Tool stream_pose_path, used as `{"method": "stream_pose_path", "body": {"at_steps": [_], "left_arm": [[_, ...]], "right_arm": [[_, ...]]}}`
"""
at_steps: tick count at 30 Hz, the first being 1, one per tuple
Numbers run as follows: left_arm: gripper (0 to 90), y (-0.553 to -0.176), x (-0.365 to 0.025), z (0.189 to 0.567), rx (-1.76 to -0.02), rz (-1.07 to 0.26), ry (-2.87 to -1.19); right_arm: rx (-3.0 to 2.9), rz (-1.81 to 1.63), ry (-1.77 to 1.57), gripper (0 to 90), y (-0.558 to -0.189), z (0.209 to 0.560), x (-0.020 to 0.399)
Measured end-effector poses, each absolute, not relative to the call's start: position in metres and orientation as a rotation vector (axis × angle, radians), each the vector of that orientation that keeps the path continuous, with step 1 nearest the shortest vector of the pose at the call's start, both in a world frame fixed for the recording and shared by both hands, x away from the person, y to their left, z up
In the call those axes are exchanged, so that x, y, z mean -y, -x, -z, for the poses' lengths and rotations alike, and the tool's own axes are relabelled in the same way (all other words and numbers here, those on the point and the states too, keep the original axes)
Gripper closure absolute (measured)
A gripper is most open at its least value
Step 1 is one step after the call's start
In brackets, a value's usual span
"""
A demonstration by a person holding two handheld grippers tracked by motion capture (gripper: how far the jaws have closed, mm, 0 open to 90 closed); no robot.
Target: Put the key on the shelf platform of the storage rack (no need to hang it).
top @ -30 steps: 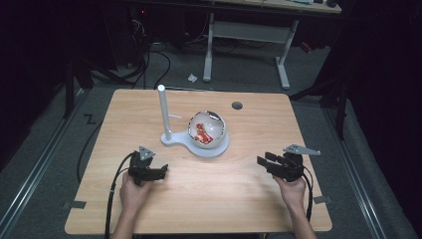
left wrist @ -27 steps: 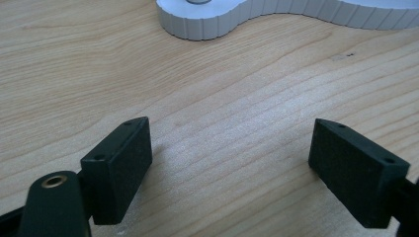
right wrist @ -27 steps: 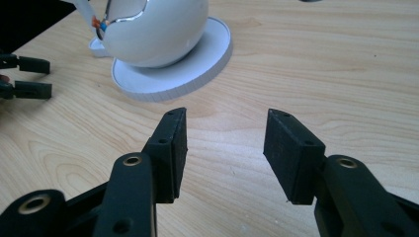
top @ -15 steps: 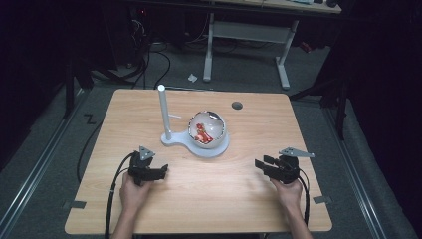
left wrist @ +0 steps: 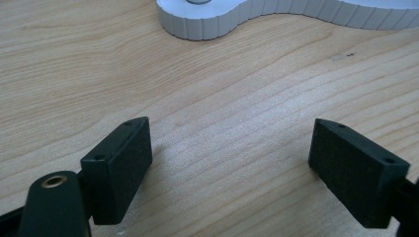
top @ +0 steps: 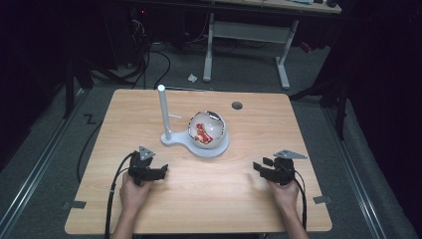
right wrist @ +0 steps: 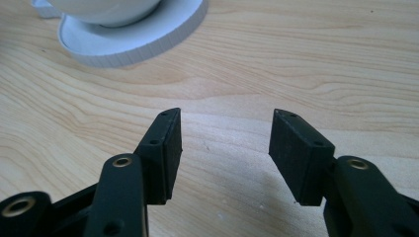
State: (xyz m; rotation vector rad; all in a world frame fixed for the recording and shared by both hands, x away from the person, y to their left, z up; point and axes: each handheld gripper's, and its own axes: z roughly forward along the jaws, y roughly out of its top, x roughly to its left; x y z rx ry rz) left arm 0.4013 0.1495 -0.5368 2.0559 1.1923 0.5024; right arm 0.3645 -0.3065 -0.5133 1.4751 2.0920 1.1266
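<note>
**Both grippers empty on table, stand untouched**

High view: wooden table (top: 249, 129), white stand (top: 209, 148) near centre. Figure-eight base, upright white post (top: 163, 112) on its left lobe, round white bowl (top: 208, 129) on the right lobe with something red (top: 200, 132) inside; can't tell what it is. Left gripper (top: 160, 172) sits low at the near-left of the table, held in the left hand (top: 133, 193), jaws pointing right, apart from the stand. Right gripper (top: 260, 167) at near-right, in the right hand (top: 284, 193), jaws pointing left toward the table middle. Cables trail back off the near edge. Small dark round hole (top: 237, 105) in the tabletop behind the bowl.

Left gripper view: jaws spread wide, only bare wood between them. Ribbed edge of the stand's base (left wrist: 276, 19) lies ahead, well clear of the tips.

Right gripper view: jaws parted at a moderate gap, narrower than the left's, holding nothing. Base (right wrist: 148, 37) and underside of bowl (right wrist: 104, 10) ahead at upper left, not touching.
</note>
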Motion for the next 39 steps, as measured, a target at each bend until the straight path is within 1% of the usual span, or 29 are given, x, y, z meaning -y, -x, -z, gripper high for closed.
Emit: {"method": "stream_pose_path", "body": {"at_steps": [3, 6, 14, 29, 39], "left_arm": [[17.1, -0.401, -0.149, 0.537, -1.192, -0.502, -2.056], [17.1, -0.401, -0.15, 0.537, -1.192, -0.502, -2.056], [17.1, -0.401, -0.15, 0.537, -1.192, -0.502, -2.056], [17.1, -0.401, -0.15, 0.537, -1.192, -0.503, -2.056], [17.1, -0.401, -0.149, 0.537, -1.192, -0.503, -2.056]], "right_arm": [[-2.091, -1.111, -1.475, 45.9, -0.365, 0.516, 0.306], [-2.097, -1.085, -1.469, 42.9, -0.367, 0.522, 0.304], [-2.104, -1.009, -1.448, 41.0, -0.367, 0.528, 0.301], [-2.123, -0.899, -1.387, 36.4, -0.368, 0.531, 0.292], [-2.122, -0.893, -1.393, 34.3, -0.367, 0.531, 0.292]]}}
